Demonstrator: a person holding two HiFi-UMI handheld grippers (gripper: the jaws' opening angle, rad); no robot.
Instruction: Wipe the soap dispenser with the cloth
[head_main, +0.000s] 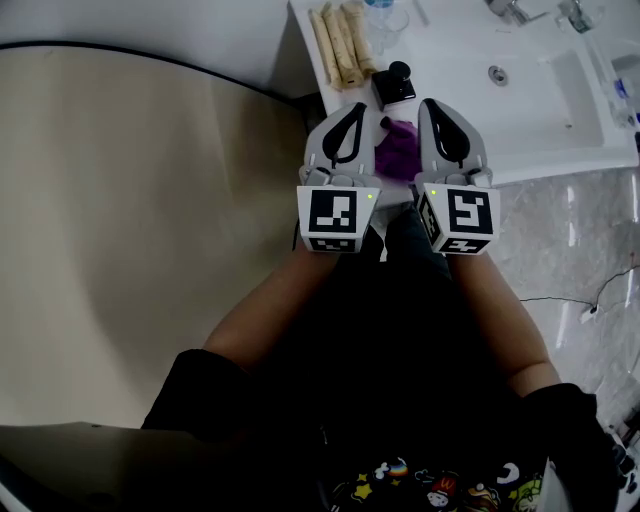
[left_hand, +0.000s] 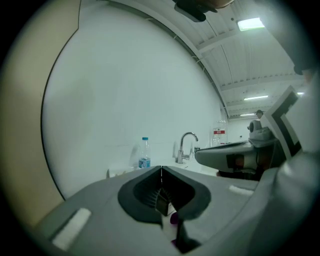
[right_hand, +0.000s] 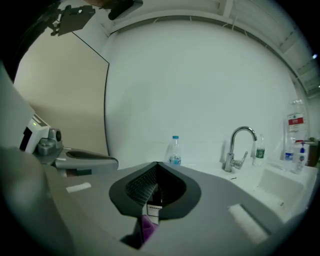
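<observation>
Left hand-held gripper (head_main: 352, 108) and right hand-held gripper (head_main: 436, 105) hung shut, apparently empty, over the worktop's (head_main: 540, 150) front left corner, where the cloth (head_main: 398, 150) lay before the dispenser (head_main: 393, 85); picking it up, seemingly the step in hand, called for opened jaws.

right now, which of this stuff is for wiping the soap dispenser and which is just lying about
For the job: black soap dispenser; purple cloth.

Just lying about: water bottle; tap; beige rolls at the counter's edge.
</observation>
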